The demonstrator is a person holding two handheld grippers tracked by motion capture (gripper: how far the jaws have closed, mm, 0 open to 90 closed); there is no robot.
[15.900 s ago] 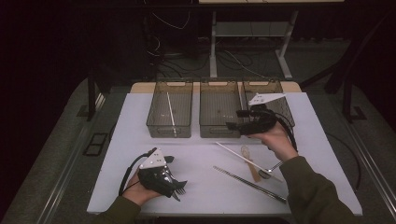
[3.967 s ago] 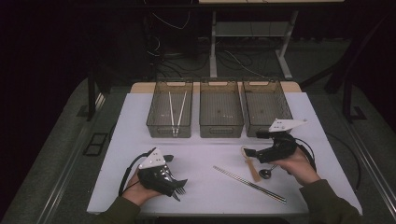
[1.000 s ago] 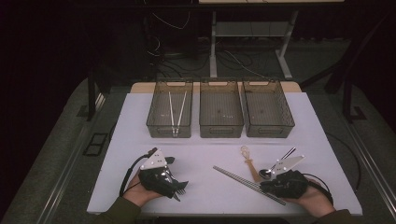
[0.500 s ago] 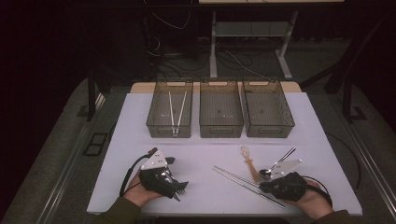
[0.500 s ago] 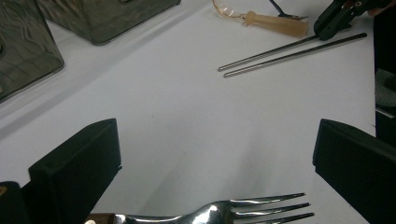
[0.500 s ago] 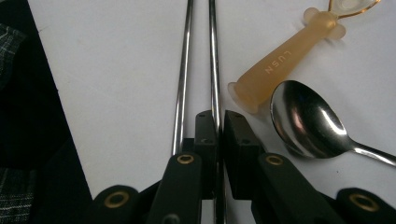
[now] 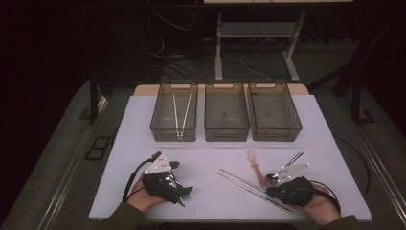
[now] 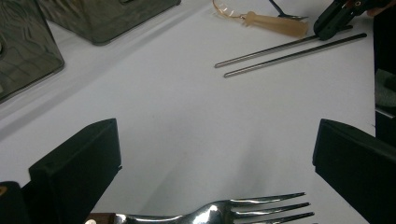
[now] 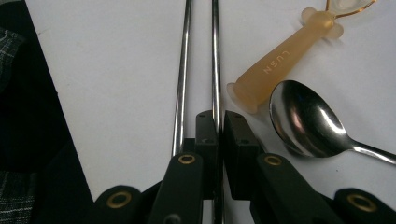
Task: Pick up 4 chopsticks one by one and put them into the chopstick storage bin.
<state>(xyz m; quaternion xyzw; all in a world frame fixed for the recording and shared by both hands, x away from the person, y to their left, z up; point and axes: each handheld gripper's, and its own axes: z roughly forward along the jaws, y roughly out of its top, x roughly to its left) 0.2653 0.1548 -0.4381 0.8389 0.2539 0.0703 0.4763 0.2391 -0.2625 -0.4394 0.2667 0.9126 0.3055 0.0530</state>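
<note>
Two metal chopsticks (image 7: pixel 249 188) (image 9: pixel 184 70) lie side by side on the white table (image 7: pixel 210 158), front right. My right gripper (image 7: pixel 272 192) (image 9: pixel 219 122) is at their near end, its jaws shut on the right-hand chopstick (image 9: pixel 215 56); the other one lies free just to the left. An amber plastic handle (image 7: pixel 257 170) (image 9: pixel 275 65) and a steel spoon (image 7: pixel 280 171) (image 9: pixel 299 116) lie right beside it. My left gripper (image 7: pixel 183 193) (image 8: pixel 215 154) rests front left, jaws wide open, with a fork (image 8: pixel 243 212) lying between them.
Three smoky plastic bins (image 7: pixel 226 112) stand in a row at the back. The left bin (image 7: pixel 163 127) holds a pair of metal sticks (image 7: pixel 180 115). In the left gripper view, the right gripper (image 8: pixel 336 16) shows at the chopsticks' far end.
My right hand has slid slightly left and toward the near edge, onto the chopsticks' near end. The left hand has stayed put.
</note>
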